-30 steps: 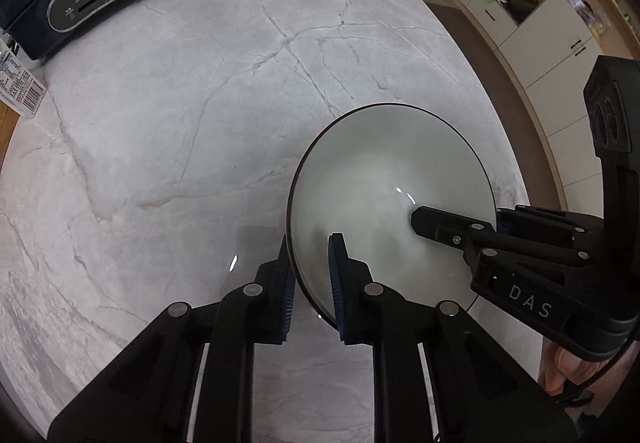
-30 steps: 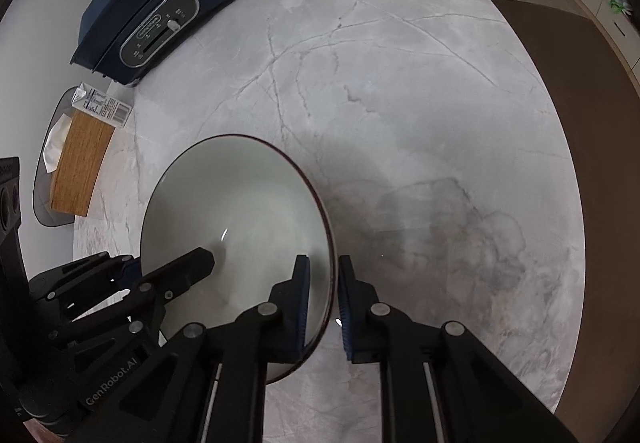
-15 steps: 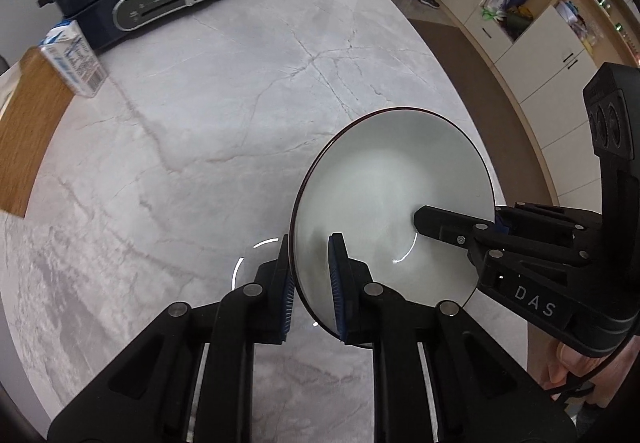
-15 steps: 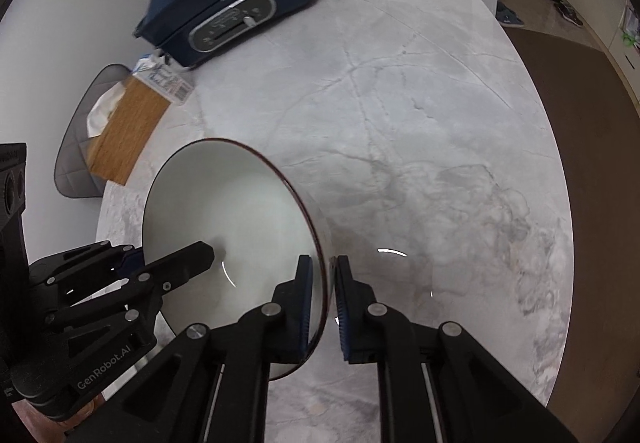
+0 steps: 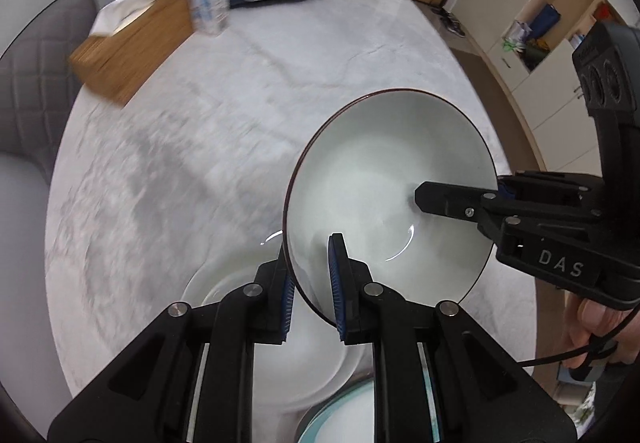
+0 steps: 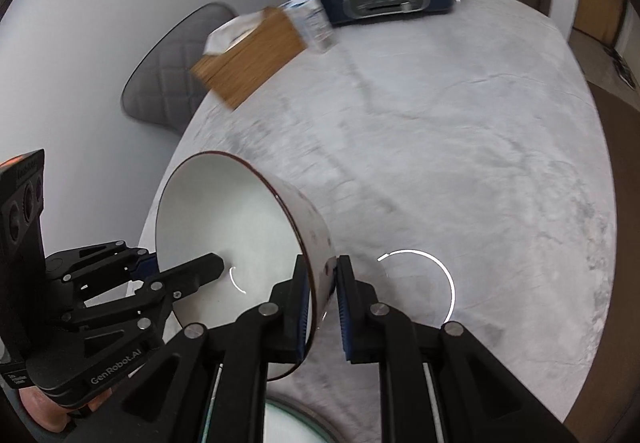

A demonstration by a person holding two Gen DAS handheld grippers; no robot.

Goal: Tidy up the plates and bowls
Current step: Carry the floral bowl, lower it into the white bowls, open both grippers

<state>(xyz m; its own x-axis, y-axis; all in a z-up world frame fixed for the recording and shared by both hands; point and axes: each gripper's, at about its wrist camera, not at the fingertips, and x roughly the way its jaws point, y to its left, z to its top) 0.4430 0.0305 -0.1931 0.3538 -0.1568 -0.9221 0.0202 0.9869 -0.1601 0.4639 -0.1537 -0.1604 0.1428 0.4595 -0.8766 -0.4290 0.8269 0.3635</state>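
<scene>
Marble table under one white bowl, its rim pinched by two grippers, left and right.

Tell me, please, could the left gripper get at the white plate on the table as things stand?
Probably not yet: the left gripper is shut on the bowl's rim, which the right gripper also clamps. The white plate lies uncovered just below, so the way is otherwise free.
</scene>
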